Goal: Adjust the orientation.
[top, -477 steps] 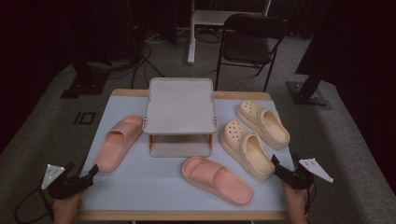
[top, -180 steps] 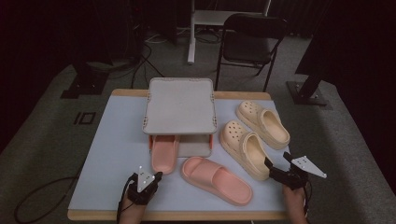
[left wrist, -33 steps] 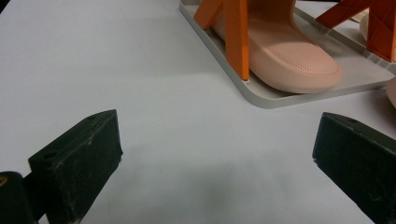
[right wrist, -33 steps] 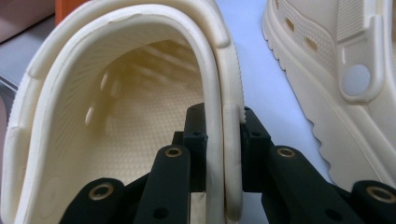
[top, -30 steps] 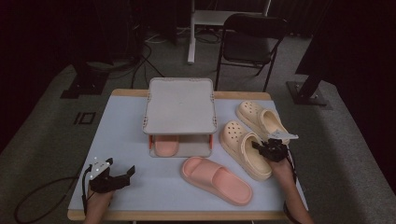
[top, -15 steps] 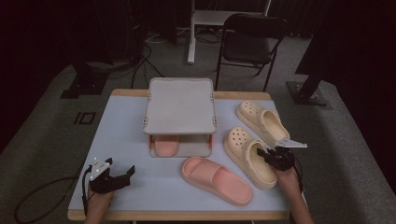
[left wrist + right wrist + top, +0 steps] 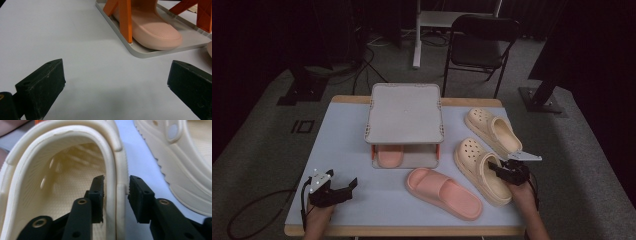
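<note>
My right gripper (image 7: 498,170) (image 7: 116,192) is shut on the right side wall of the nearer cream clog (image 7: 479,167) (image 7: 62,170), one jaw inside the shoe and one outside. This clog lies at the table's front right. A second cream clog (image 7: 492,130) (image 7: 185,157) lies just behind it. My left gripper (image 7: 347,186) (image 7: 115,82) rests open at the front left, with nothing between its jaws. It points at a pink slide (image 7: 389,156) (image 7: 155,32) on the lower tier of a grey rack (image 7: 404,112). Another pink slide (image 7: 442,192) lies in front of the rack.
The rack stands on orange legs (image 7: 125,20) over a grey base tray (image 7: 150,53) at the middle back of the pale blue table (image 7: 342,135). A black chair (image 7: 482,35) and stand feet are on the floor beyond.
The right gripper reached the nearer cream clog, closed on its side wall and drew it slightly toward the front. Well before that, the left pink slide went under the rack. Left gripper is still.
</note>
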